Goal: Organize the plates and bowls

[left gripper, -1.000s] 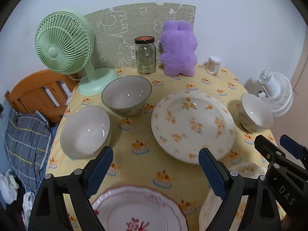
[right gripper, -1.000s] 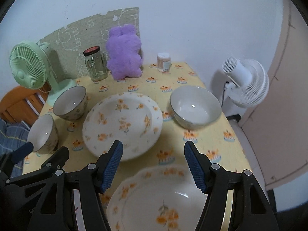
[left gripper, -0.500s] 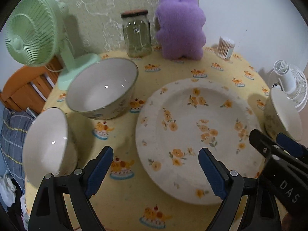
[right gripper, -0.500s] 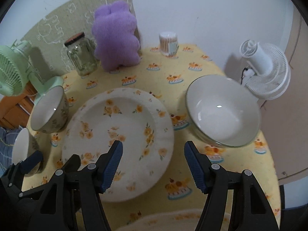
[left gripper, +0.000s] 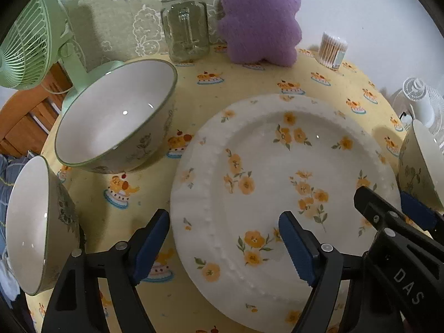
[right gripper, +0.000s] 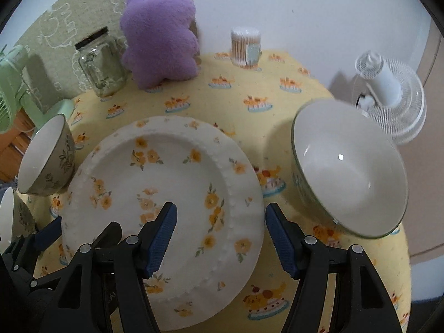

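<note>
A white plate with orange flowers lies in the middle of the yellow tablecloth; it also shows in the right wrist view. My left gripper is open, its jaws straddling the plate's near left rim. My right gripper is open, straddling the plate's near right rim. Two green-rimmed bowls stand left of the plate. A third bowl stands to its right.
At the back stand a glass jar, a purple plush toy and a cotton swab tub. A green fan is back left, a white fan beyond the table's right edge.
Both grippers moved forward and down toward the flowered plate. The two near plates dropped out of view. Both stayed open.
</note>
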A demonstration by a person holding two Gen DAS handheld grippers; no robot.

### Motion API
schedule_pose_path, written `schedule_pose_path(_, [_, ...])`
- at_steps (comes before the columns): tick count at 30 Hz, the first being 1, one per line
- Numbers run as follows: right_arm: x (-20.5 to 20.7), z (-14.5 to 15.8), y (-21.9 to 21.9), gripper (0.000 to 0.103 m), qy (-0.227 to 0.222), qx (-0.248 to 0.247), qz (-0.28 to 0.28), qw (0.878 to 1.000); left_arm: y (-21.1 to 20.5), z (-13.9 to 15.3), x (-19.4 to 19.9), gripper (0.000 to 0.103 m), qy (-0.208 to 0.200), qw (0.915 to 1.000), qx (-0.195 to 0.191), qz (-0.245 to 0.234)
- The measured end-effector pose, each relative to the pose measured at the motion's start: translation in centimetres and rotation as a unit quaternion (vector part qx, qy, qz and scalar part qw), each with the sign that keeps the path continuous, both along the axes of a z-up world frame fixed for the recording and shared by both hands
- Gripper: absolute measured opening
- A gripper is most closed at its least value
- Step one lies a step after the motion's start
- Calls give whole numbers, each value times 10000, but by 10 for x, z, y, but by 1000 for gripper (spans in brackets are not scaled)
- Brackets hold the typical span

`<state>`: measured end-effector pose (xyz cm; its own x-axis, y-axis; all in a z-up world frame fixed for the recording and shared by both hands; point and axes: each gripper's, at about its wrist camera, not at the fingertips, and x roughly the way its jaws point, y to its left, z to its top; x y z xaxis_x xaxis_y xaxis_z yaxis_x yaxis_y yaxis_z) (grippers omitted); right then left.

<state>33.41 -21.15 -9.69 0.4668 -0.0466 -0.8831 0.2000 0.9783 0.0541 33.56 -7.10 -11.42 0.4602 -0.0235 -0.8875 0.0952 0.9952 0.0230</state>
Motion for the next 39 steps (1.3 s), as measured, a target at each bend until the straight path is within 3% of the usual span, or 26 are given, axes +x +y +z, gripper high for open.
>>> schedule_pose_path(9, [2,-5,0,59,173,-13,-73,9998,-3,0,-1,76,6,10000,23,-22])
schedule_pose_path(26, [-25,-4,18,59,492,94,257,9984,17,1,-29,76,482,9987,62,134])
schedule_pose_path(39, [3,-14,15,63,582,78,371,9976,15,-2,-10,81,408,9988,111,251])
